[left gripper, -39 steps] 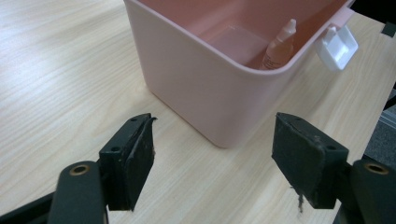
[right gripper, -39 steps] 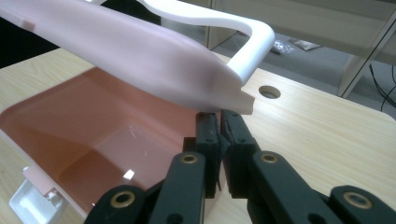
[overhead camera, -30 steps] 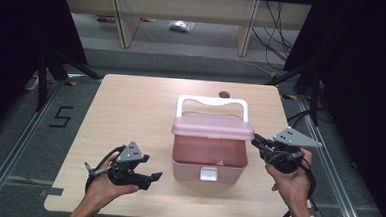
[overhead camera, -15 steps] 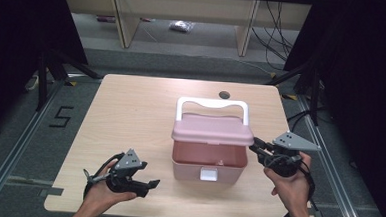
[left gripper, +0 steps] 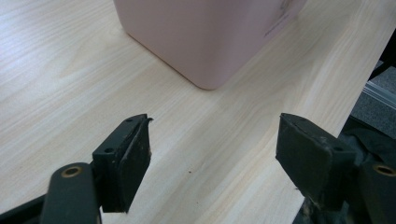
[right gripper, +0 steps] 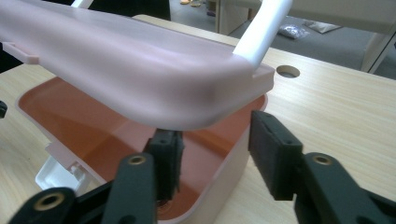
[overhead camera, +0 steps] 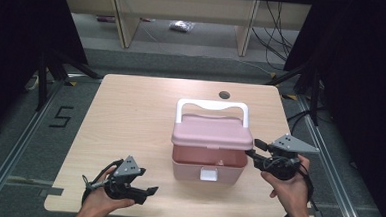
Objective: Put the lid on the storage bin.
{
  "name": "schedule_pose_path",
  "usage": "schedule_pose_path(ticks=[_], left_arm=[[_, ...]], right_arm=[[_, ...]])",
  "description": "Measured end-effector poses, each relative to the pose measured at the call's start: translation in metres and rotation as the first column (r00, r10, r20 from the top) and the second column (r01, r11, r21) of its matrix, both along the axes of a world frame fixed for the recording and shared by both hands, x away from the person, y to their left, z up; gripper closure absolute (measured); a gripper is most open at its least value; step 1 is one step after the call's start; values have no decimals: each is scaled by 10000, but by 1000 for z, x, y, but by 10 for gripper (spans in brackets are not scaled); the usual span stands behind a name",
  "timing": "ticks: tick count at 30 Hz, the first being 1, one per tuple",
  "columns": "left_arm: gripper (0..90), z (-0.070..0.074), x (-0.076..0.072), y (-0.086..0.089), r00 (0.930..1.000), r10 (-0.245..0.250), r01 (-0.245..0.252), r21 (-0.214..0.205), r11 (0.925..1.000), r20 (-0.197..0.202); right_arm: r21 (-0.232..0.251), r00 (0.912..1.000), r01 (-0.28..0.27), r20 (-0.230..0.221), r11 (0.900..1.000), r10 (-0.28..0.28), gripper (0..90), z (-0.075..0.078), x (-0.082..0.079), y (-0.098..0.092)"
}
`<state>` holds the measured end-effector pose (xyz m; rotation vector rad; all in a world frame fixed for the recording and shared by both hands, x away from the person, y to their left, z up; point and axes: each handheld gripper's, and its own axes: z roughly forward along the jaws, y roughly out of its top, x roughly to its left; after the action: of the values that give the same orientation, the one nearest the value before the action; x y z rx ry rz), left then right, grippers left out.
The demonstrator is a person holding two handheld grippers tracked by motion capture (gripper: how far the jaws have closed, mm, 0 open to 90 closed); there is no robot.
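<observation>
Bench (overhead camera: 130, 120) of pale wood carries a pink box (overhead camera: 208, 162) set right of centre, closer to the near edge than the far one, its front clasp (overhead camera: 208, 175) facing the person. The box's lid (overhead camera: 213, 131) is part-raised, hinged along the back, with a white handle (overhead camera: 212, 107) arching over it; the reddish inside shows in the gap at the front.

The right gripper (right gripper: 212, 156) is at the box's right end, jaws apart and grasping nothing. In the right gripper view one jaw sits under the lid's corner, over the open interior, while the other stands outside the box wall. Whether the inner jaw touches the lid's underside I cannot tell.

The left gripper (overhead camera: 144, 193) rests low near the bench's near edge, left of the box and apart from it, jaws spread and empty.

The step in hand looks like moving the lid with the right gripper, up or down I cannot judge. To do it well, keep the jaw bearing squarely on the lid's corner and follow the hinge's arc, not a straight push. The box seems light, so it may slide or tip; the left gripper could steady its left wall.
</observation>
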<state>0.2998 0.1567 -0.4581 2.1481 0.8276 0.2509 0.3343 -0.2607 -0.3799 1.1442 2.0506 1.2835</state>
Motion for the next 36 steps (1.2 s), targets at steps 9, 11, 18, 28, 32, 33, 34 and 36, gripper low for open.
schedule_pose_path(ticks=[9,11,18,28,32,33,34,36], left_arm=[[254,-3,-5,2,10000,-23,23,105,9999,4],[254,-4,-7,3,10000,-50,50,117,9999,-60],[253,-7,-7,6,10000,32,-33,252,9997,39],[246,-9,-9,4,10000,-3,4,272,9996,-27],[245,-9,-9,5,10000,63,-63,264,9996,-3],[245,-9,-8,6,10000,37,-39,408,9992,38],[245,-10,-9,5,10000,2,-2,303,9995,-4],[245,-11,-9,5,10000,21,-19,303,9995,-38]], right_arm=[[133,10000,24,55,9999,-24,404,-8,-1,-5],[132,9999,105,58,9999,-106,399,-10,-1,-5],[-117,10000,50,-30,9999,-51,388,-13,-5,-8],[-209,9999,29,-98,9998,-31,376,-19,-8,-11],[-173,9999,53,-89,9998,-55,374,-21,-9,-10],[-31,9994,110,-327,9999,-110,372,-22,-10,-10],[-33,9998,98,-193,9999,-98,371,-23,-10,-10],[-192,9996,70,-283,9998,-76,370,-23,-11,-12]])
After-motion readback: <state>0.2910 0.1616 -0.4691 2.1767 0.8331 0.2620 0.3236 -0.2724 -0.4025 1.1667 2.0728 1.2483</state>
